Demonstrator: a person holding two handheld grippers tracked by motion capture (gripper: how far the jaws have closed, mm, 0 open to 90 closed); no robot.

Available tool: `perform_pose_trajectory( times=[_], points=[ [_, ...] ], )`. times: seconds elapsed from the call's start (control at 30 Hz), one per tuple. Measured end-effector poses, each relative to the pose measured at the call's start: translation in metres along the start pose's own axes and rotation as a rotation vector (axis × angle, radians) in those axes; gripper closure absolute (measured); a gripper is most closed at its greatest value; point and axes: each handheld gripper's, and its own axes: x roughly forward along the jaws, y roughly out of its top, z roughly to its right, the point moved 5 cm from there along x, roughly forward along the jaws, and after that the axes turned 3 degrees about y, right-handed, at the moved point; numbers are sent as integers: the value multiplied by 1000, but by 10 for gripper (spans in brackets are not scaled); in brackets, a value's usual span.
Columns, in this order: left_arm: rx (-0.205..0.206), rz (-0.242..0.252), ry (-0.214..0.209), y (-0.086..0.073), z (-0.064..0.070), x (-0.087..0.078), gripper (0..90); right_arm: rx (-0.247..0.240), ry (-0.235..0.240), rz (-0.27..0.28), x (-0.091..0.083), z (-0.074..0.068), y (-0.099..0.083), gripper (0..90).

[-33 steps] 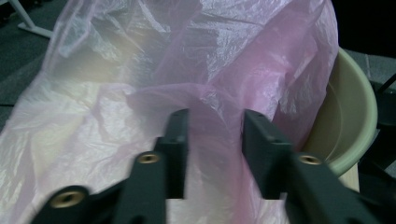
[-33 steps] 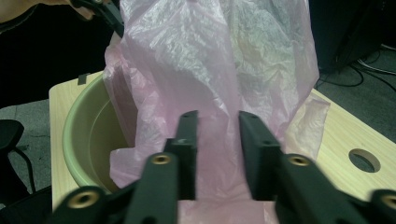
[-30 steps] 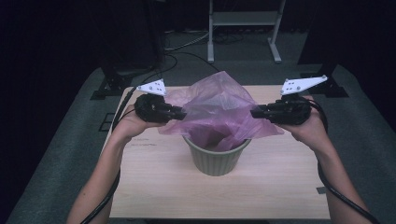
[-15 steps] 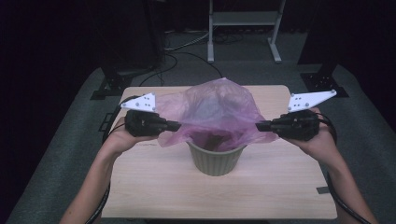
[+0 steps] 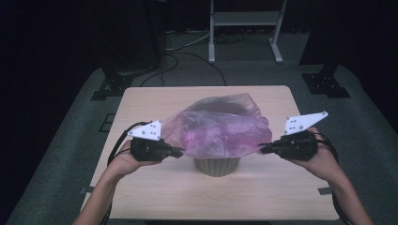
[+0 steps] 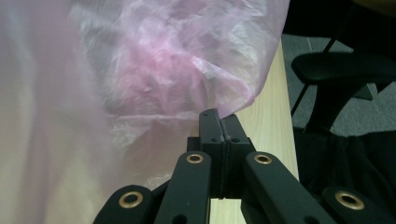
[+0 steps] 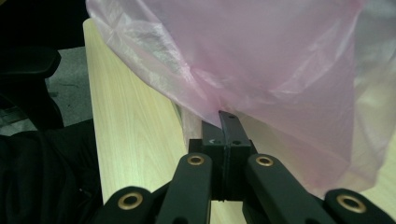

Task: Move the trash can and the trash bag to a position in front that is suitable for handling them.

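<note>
A thin pink plastic bag (image 5: pixel 220 131) is stretched wide over a grey-green ribbed pot (image 5: pixel 217 166) that stands near the table's front middle. My left gripper (image 5: pixel 180 152) is shut on the bag's left edge, and my right gripper (image 5: pixel 261 149) is shut on its right edge. In the left gripper view the jaws (image 6: pixel 219 122) pinch the pink film (image 6: pixel 154 65) at its rim. The right gripper view has the closed jaws (image 7: pixel 226 122) nipping the bag (image 7: pixel 261 51) likewise. The bag hides the pot's mouth.
The light wooden table (image 5: pixel 155 103) has bare room behind and on both sides of the pot. Dark stands (image 5: pixel 112 82) and cables (image 5: pixel 187 51) lie on the grey floor beyond it. A black chair base (image 6: pixel 336 70) stands off the table's side.
Both grippers have moved toward the table's near edge and farther apart, still holding the bag. The bag has come down lower over the pot and is stretched wider.
</note>
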Motion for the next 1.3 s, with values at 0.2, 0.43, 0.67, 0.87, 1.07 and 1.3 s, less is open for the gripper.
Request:
perform_pose_trajectory(
  times=[0.2, 0.43, 0.67, 0.87, 1.07, 1.3],
  points=[
    [-13, -34, -3, -16, -1, 15, 900, 25, 12, -34, 13, 4, -14, 900],
    [-25, -60, 12, -31, -7, 25, 900, 58, 15, -53, 23, 11, -28, 900],
    [-59, -48, 20, -42, -12, 28, 899, 103, 21, -52, 31, 20, -42, 900],
    [-70, -44, 39, -42, -10, 19, 738, 107, 24, -21, 24, 16, -42, 802],
    [-90, -51, 53, -50, -5, 4, 589, 111, 25, 13, 6, 11, -46, 700],
    [-119, -44, 68, -61, 2, -15, 440, 127, -16, 45, -15, 10, -49, 686]
  ],
)
